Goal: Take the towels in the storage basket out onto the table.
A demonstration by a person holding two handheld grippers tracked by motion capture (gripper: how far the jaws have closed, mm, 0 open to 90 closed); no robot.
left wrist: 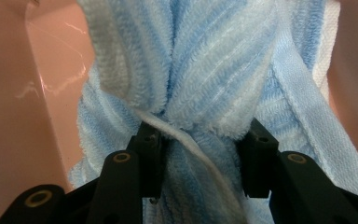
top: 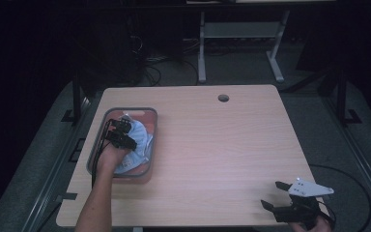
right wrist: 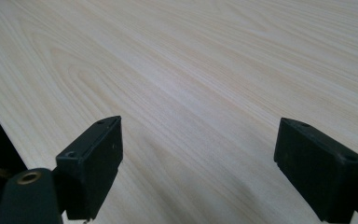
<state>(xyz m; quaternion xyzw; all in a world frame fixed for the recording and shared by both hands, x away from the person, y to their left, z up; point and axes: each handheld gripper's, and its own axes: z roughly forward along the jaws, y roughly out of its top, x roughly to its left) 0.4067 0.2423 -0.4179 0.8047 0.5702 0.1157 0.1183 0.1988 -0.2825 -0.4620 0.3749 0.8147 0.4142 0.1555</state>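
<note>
Blue towel (left wrist: pixel 205 70) in the pink tub (top: pixel 150 126), pinched by my left tongs (left wrist: pixel 200 149), my right tongs (right wrist: pixel 198 168) wide open over the bench (top: pixel 222 154)

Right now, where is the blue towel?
In the high view the blue towel lies bunched in the pink bin at the table's left side, with the left gripper closed on a fold of it.

Bare table (top: pixel 212 145) open between tools, pink bin (top: pixel 149 145) walls and towel (top: pixel 137 140) crowding left tool (top: pixel 121 134), seemingly.
</note>
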